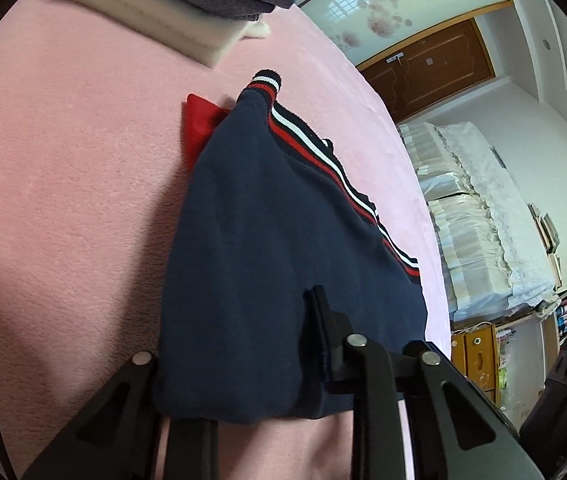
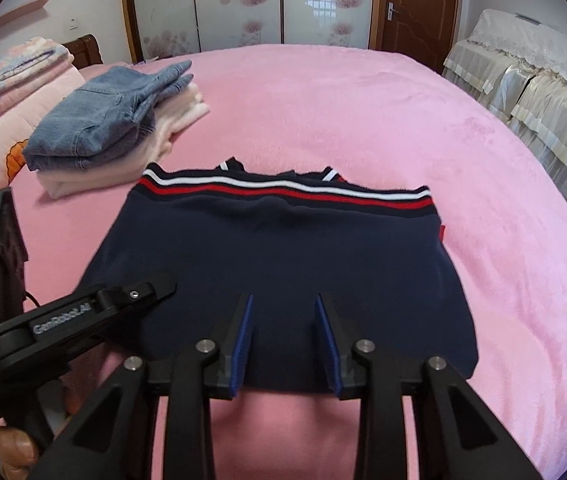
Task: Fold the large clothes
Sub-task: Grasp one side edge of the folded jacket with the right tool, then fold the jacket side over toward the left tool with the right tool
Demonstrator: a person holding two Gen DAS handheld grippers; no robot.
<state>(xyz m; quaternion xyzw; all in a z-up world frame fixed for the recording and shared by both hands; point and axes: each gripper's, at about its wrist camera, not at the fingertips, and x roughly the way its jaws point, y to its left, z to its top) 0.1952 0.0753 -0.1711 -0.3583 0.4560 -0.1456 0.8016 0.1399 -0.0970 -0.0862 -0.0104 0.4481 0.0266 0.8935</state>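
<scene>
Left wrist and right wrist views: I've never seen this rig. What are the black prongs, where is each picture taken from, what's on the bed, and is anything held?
There is no robot: a person holds a two-finger gripper in each hand, each with a camera looking along its fingers. The black prongs at the bottom of each picture are that gripper's own fingers. On the pink blanket lies a navy garment with red and white stripes; beyond it sits a stack of folded clothes, jeans on top. The left gripper looks closed on the garment's near corner. The right gripper hangs open over its near edge, holding nothing.
</scene>
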